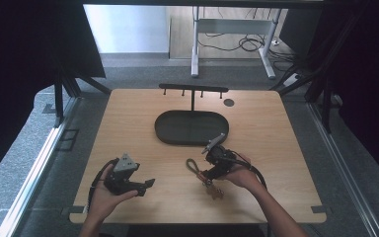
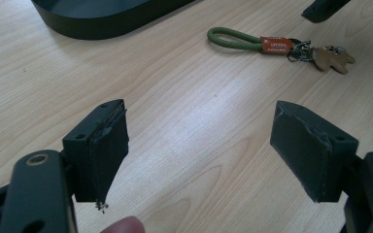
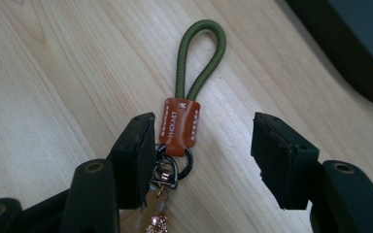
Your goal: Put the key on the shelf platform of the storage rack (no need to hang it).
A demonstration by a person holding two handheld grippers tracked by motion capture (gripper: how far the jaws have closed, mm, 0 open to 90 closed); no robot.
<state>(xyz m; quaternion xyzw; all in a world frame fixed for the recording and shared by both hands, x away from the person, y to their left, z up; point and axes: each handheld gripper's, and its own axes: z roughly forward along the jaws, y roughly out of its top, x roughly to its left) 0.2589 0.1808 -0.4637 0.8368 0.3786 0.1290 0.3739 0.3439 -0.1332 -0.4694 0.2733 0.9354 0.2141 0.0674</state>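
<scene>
Pale wooden desk (image 1: pixel 128 123) carries a dark oval tray (image 1: pixel 165 129) toward twelve o'clock and, at about five o'clock from it, a keychain (image 3: pixel 180 124): an olive cord loop, an orange leather tab, dark rings and a tan charm. The right gripper (image 3: pixel 201 155) hovers over it, jaws spread, the tab just inside the left-hand jaw, not pinched. The left gripper (image 2: pixel 199 145), at eight o'clock, rests with jaws spread wide over bare wood.

Light wood table (image 1: pixel 276 143) centre frame on grey carpet floor (image 1: pixel 24 163). White-legged desk frame (image 1: pixel 233 29) top centre, cables (image 1: pixel 249 43) tangled beneath. Dark curtains (image 1: pixel 19 59) upper left and right; even daylight.
</scene>
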